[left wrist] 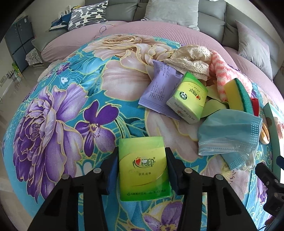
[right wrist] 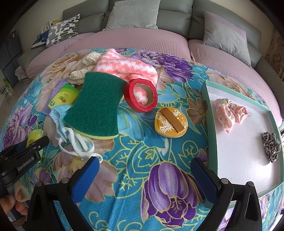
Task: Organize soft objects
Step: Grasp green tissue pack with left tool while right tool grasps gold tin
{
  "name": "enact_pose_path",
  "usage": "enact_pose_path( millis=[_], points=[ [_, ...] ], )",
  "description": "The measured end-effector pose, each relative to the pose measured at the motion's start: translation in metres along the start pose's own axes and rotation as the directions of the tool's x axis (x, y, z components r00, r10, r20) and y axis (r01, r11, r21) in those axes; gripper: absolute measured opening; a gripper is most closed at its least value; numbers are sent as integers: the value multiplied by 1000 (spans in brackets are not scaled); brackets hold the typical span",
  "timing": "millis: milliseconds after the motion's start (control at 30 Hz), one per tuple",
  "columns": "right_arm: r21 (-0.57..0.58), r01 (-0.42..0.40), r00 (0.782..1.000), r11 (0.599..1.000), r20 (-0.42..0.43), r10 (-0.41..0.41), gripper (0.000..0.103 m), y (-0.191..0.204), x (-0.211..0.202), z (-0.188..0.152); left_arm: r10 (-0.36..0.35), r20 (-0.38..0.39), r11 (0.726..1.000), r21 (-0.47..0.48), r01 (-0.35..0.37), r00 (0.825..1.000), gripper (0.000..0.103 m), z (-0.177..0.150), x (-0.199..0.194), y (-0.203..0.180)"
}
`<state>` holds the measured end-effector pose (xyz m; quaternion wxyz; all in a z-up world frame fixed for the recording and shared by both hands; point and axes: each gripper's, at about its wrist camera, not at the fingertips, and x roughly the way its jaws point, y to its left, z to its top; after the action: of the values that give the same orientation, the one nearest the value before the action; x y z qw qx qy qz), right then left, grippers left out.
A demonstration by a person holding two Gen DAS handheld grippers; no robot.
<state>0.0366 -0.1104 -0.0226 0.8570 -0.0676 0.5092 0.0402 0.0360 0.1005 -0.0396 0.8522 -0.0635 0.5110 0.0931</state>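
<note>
My left gripper [left wrist: 142,156] is shut on a green tissue pack [left wrist: 143,167], low over the floral cloth. A pile lies beyond it: a second green tissue pack [left wrist: 188,99], a purple packet [left wrist: 159,88], a blue face mask [left wrist: 229,133], a yellow-green sponge [left wrist: 237,94], a pink striped towel [left wrist: 225,71] and cream lace [left wrist: 191,56]. My right gripper [right wrist: 144,170] is open and empty over bare cloth. The sponge [right wrist: 94,106], mask [right wrist: 58,117] and towel [right wrist: 124,65] lie ahead to its left. A white tray [right wrist: 248,168] at right holds a pink scrunchie [right wrist: 229,113] and a leopard scrunchie [right wrist: 271,145].
A red tape roll [right wrist: 140,96] and a gold disc [right wrist: 170,122] lie on the cloth between pile and tray. A grey sofa [right wrist: 142,16] with cushions and a pink cover [right wrist: 134,40] stands behind. The left gripper shows at the right wrist view's left edge [right wrist: 23,151].
</note>
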Motion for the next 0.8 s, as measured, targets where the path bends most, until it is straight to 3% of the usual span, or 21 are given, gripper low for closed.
enact_pose_path(
  millis=[433, 800],
  points=[
    [23, -19, 999, 1000, 28, 18, 103, -3, -6, 2, -35, 7, 999, -22, 35, 999, 49, 2, -4, 4],
    [122, -16, 996, 992, 89, 5, 103, -32, -4, 6, -60, 32, 998, -29, 61, 998, 49, 3, -12, 3]
  ],
)
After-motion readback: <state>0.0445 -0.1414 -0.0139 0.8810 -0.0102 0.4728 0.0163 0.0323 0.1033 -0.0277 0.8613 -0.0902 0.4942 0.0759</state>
